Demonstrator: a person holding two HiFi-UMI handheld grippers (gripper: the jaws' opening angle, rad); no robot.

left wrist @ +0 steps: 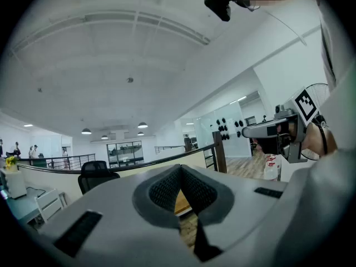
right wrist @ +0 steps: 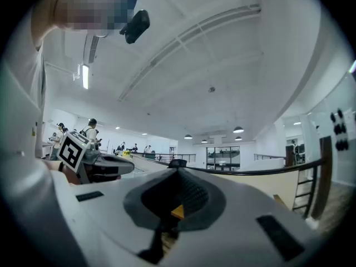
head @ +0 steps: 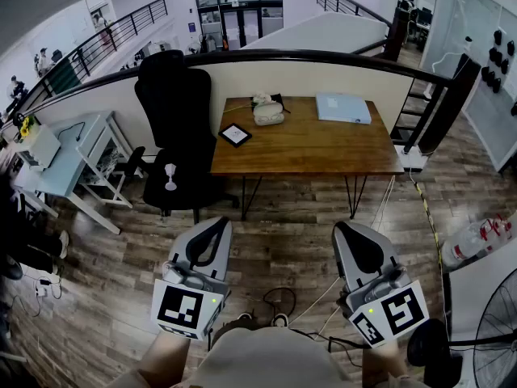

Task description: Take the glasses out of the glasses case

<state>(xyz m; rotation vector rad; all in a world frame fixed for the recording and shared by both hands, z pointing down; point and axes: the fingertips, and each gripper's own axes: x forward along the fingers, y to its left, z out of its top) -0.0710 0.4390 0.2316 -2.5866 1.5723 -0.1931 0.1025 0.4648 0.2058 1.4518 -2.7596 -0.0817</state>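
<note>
A pale glasses case (head: 269, 113) lies closed at the back of the wooden table (head: 323, 148), far ahead of both grippers. My left gripper (head: 213, 225) and right gripper (head: 348, 229) are held low and close to my body, over the wood floor in front of the table. In the left gripper view the left gripper (left wrist: 179, 169) has its jaws meeting at the tips, with nothing between them. The right gripper (right wrist: 178, 172) looks the same in its own view, shut and empty. No glasses are visible.
On the table also sit a black square tablet (head: 235, 134) and a light blue flat box (head: 343, 107). A black office chair (head: 174, 111) stands left of the table. Cables (head: 279, 299) lie on the floor by my feet, and a fan (head: 497, 330) is at the lower right.
</note>
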